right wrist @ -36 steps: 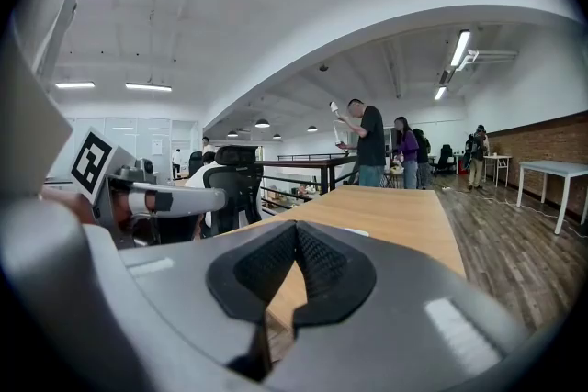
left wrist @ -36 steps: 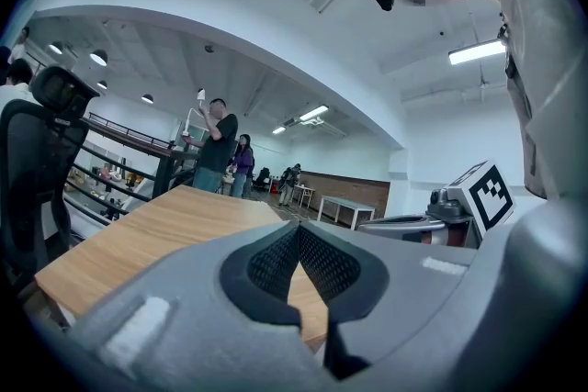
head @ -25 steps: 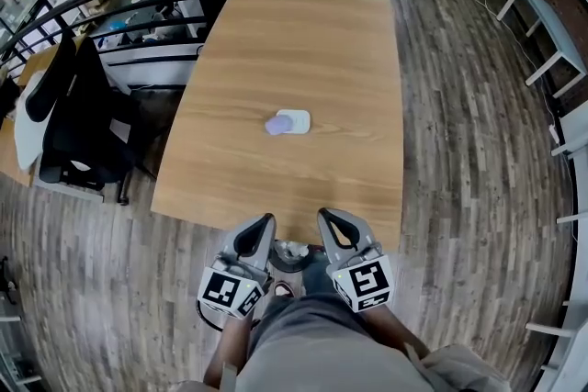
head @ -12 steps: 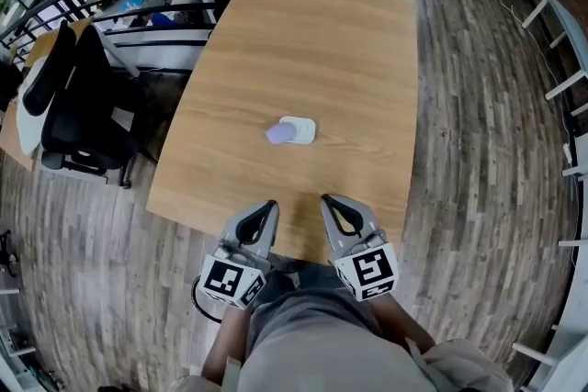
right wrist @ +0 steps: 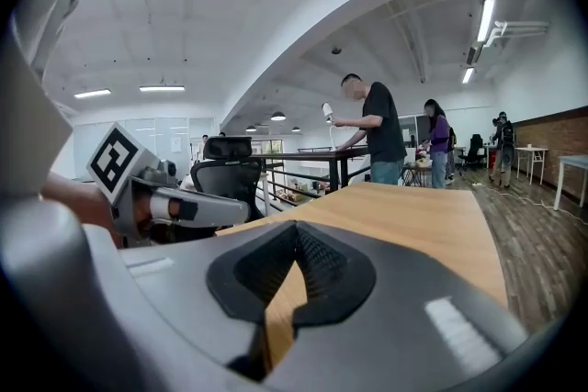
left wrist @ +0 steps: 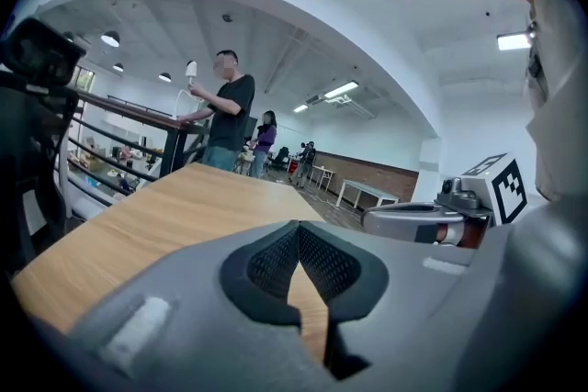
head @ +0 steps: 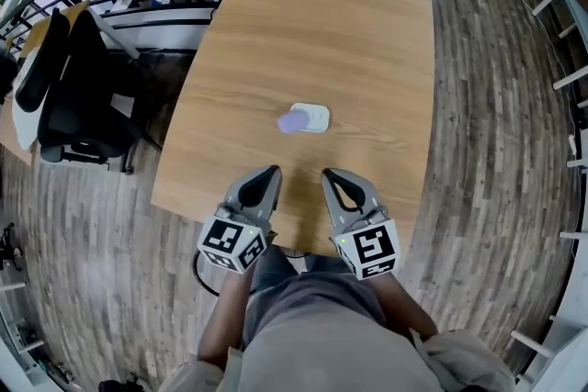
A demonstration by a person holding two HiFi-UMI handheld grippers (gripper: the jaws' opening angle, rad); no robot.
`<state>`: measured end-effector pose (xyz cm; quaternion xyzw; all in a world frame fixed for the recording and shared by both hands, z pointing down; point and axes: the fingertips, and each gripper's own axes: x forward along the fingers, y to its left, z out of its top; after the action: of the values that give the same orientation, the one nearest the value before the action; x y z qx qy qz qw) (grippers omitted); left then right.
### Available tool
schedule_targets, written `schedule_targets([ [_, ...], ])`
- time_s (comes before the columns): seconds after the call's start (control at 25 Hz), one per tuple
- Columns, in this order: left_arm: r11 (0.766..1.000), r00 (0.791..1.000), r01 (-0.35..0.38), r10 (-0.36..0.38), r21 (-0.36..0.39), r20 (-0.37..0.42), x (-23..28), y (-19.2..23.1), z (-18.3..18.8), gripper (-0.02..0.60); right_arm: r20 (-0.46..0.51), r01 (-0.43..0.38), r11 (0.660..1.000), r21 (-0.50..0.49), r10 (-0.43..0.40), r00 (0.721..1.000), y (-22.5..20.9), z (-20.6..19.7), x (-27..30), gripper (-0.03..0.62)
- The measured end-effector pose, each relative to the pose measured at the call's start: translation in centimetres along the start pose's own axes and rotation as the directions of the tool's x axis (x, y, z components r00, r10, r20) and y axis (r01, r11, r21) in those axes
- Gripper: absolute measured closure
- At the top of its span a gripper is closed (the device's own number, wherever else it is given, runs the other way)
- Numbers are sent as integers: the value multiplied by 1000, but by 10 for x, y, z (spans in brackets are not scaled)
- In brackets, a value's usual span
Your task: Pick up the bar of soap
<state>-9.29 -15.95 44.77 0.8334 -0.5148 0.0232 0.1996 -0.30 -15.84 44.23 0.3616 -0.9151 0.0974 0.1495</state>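
Left claw [head: 268,176] is riding with its jaws pinched together on nothing at all. The right claw [head: 334,178] next to it is looking just the same: tips meeting, only bare wood showing through the gap behind them. We are holding the pair side by side over the near edge of the table [head: 367,23], both pointing toward the far end.

Out ahead we are eyeing the target. The bar of soap [head: 291,121], a small lilac lump, is lying around the middle of the table. It is well apart from both claws and roughly straight ahead of the gap between them. It is butting up against the left side of a white dish [head: 318,117]. Whether it is resting partly on that dish or just beside it, we are not managing to tell from the head view. Neither claw's own camera is picking it out.

We are judging this bar to be light and stiff, but rounded and probably slick, so a pinch high on the curve is likely going to squirt it free. We are thinking one claw needs opening first. Then it should be taking hold low across the narrow width, pads flat on the two long sides, squeezing gently. The dish is looking light too, and a nudge is probably going to slide it.
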Motion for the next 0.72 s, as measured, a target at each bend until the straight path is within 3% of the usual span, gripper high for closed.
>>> schedule_targets([
  [0.16,997,998,27,-30,-66,-56,21,35,-13,581,-28,32,999,-1,-32,999,-1,-5,27,591],
  [0.72,986,983,27,-56,-162,-173,72,89,-51,581,-140,51,998,35,-46,989,-29,-41,108,592],
])
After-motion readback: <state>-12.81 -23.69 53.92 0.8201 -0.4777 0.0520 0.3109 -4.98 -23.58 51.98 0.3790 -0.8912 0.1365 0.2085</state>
